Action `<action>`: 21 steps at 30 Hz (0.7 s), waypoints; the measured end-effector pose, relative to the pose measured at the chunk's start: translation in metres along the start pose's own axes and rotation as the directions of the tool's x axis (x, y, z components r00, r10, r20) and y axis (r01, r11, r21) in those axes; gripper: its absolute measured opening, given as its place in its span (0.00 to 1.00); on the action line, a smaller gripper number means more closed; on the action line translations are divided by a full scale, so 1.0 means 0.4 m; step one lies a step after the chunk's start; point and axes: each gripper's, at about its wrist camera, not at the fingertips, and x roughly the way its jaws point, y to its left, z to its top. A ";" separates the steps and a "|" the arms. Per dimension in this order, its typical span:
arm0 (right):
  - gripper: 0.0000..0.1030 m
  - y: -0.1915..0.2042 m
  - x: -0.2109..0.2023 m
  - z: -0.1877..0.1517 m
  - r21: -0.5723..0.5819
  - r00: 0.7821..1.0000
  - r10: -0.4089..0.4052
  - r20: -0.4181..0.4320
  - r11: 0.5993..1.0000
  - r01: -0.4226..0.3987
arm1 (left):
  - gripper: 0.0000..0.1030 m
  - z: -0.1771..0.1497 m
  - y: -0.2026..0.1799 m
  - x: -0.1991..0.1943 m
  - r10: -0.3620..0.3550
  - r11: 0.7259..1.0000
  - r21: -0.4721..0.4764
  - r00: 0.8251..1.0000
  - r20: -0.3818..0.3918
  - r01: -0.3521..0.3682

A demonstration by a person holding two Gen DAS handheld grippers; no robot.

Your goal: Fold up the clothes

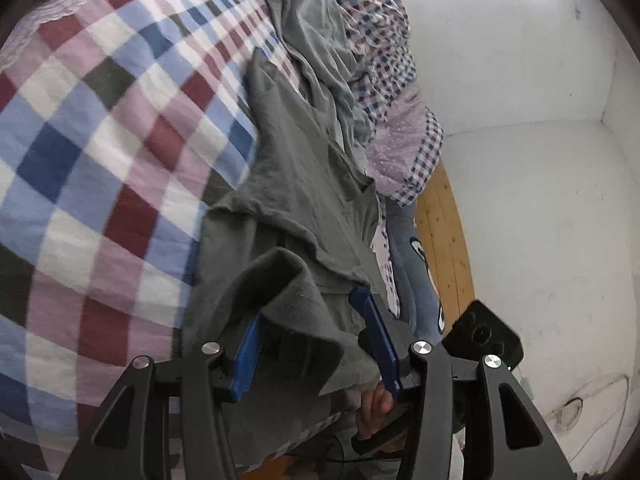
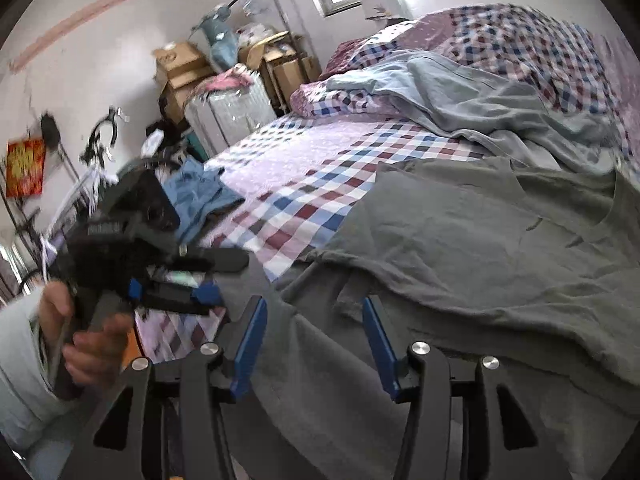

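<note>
1. The grey shirt (image 2: 460, 248) lies spread out on the checked bed cover (image 1: 100, 152). It is flat, I think, so that it can be folded neatly. One sleeve is already turned in over the body of the shirt.
2. A pale blue-grey garment (image 2: 480, 96) lies in a heap just behind the grey shirt. It looks like it is waiting its turn.
3. A small blue cloth (image 2: 204, 192) lies well apart from the grey shirt, at the far edge of the bed.
4. The left gripper (image 1: 312, 336) is at the near edge of the grey shirt. Its jaws stand wide. A raised flap of the grey shirt sits between them and drapes against the left blue finger (image 1: 248, 356). The jaws are not squeezing it.
5. The right gripper (image 2: 314, 340) hovers over the near hem of the grey shirt. Its jaws are wide too, with cloth under them. I cannot tell if the tips touch the cloth.
6. Both grippers are at the near edge of the grey shirt, so I think the next job is to pinch that edge and fold it over.
</note>
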 end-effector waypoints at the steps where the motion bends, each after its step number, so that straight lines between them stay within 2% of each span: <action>1: 0.52 0.008 0.002 -0.002 -0.016 1.000 0.003 -0.008 1.000 -0.003 | 0.51 0.000 0.003 -0.007 -0.010 1.000 -0.005 1.000 0.007 0.010; 4: 0.52 0.026 0.008 -0.010 -0.053 1.000 0.005 -0.025 0.999 -0.006 | 0.51 0.002 0.011 -0.024 -0.018 1.000 -0.016 0.999 0.026 0.019; 7: 0.52 0.035 0.011 -0.015 -0.070 0.999 0.002 -0.032 0.998 -0.004 | 0.51 0.006 0.010 -0.037 0.028 1.000 -0.007 0.998 0.062 -0.027; 10: 0.53 0.046 0.014 -0.019 -0.087 0.999 0.007 -0.039 0.996 -0.010 | 0.51 0.006 0.008 -0.029 -0.006 1.000 -0.004 0.999 0.048 0.006; 18: 0.53 0.073 0.026 -0.031 -0.127 0.998 0.016 -0.057 0.992 -0.023 | 0.51 0.005 -0.014 -0.006 -0.027 0.999 0.032 1.000 0.013 0.027; 19: 0.54 0.075 0.027 -0.032 -0.130 0.998 0.016 -0.057 0.991 -0.024 | 0.49 0.004 -0.011 -0.009 -0.018 0.999 0.029 1.000 0.020 0.017; 21: 0.54 0.080 0.026 -0.032 -0.137 0.998 0.018 -0.055 0.990 -0.025 | 0.17 0.006 -0.003 -0.008 0.002 1.000 0.019 1.000 0.021 -0.003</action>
